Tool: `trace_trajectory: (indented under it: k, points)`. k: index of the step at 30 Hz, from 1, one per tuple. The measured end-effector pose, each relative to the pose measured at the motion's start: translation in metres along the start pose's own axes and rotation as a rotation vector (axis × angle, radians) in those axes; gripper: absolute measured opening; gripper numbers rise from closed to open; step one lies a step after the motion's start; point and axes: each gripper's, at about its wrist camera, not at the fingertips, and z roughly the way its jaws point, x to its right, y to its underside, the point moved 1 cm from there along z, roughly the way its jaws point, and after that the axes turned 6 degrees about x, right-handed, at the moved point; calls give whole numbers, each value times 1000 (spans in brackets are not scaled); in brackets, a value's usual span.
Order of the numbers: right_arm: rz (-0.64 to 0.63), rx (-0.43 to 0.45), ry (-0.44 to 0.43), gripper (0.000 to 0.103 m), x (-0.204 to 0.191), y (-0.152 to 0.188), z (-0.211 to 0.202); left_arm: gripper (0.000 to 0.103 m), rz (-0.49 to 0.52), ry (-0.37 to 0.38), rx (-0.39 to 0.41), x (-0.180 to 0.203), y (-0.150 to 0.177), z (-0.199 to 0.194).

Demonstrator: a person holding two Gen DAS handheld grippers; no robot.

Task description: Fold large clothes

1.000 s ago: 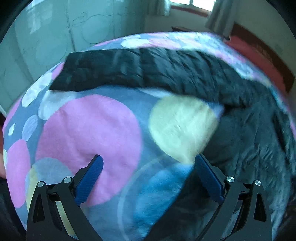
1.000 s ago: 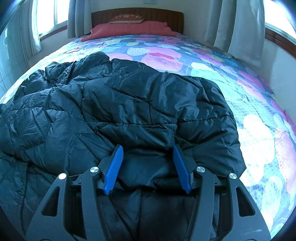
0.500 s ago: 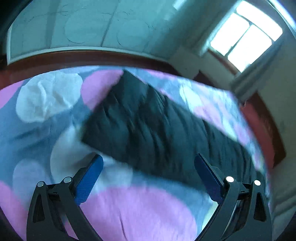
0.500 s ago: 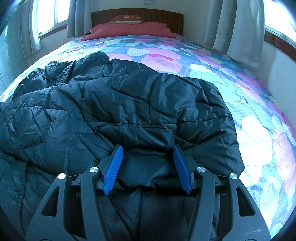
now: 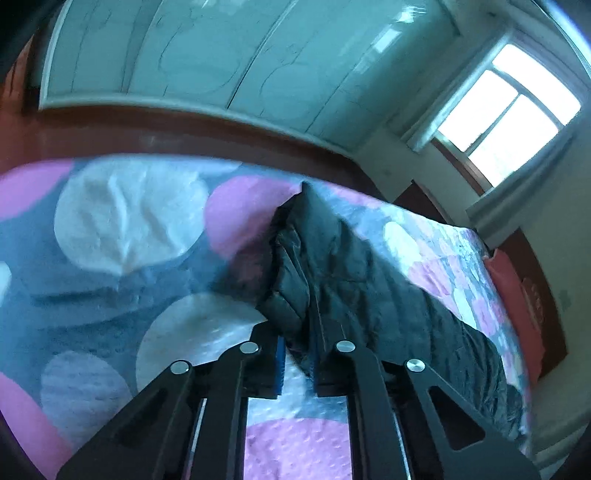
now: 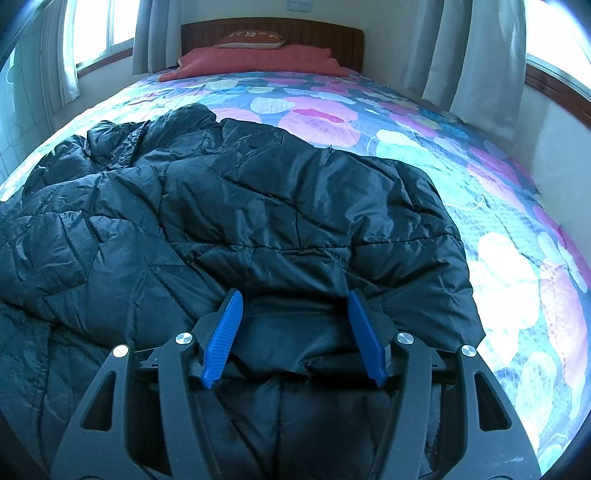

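A large black quilted jacket [image 6: 258, 206] lies spread on a bed with a coloured-circle bedspread [image 6: 498, 229]. In the left wrist view a sleeve end of the jacket [image 5: 332, 266] is raised off the bedspread [image 5: 122, 221]. My left gripper [image 5: 297, 350] is shut on that sleeve end. My right gripper [image 6: 293, 314] is open, its blue pads resting on the jacket's near part with a fold of fabric lying between them, not pinched.
A red pillow [image 6: 258, 61] and wooden headboard [image 6: 269, 31] are at the far end. Curtained windows [image 6: 480, 55] flank the bed. A pale wardrobe [image 5: 221, 62] stands past the bed's edge in the left wrist view.
My left gripper has swung from the bedspread to the jacket sleeve, closed on its end, and lifted it. The right gripper has stayed still and open.
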Motion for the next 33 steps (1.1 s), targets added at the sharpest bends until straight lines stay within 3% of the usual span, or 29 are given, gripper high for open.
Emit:
trace_trajectory:
  k: [3, 7, 11, 18, 22, 33]
  points:
    - [-1, 1, 2, 59, 0, 0, 0, 9, 88, 48, 57, 29, -5, -15]
    - [-3, 4, 5, 59, 1, -1, 0, 9, 203, 176, 99, 88, -3, -42]
    - [-2, 7, 5, 60, 2, -1, -1, 9, 314, 310, 75, 161, 20, -61]
    - [4, 8, -1, 60, 4, -1, -2, 9, 523, 454, 0, 272, 103, -81]
    - [5, 9, -2, 60, 4, -1, -2, 9, 622, 510, -63, 316, 152, -86]
    - [9, 9, -6, 60, 4, -1, -2, 9, 838, 575, -256, 365, 288, -89]
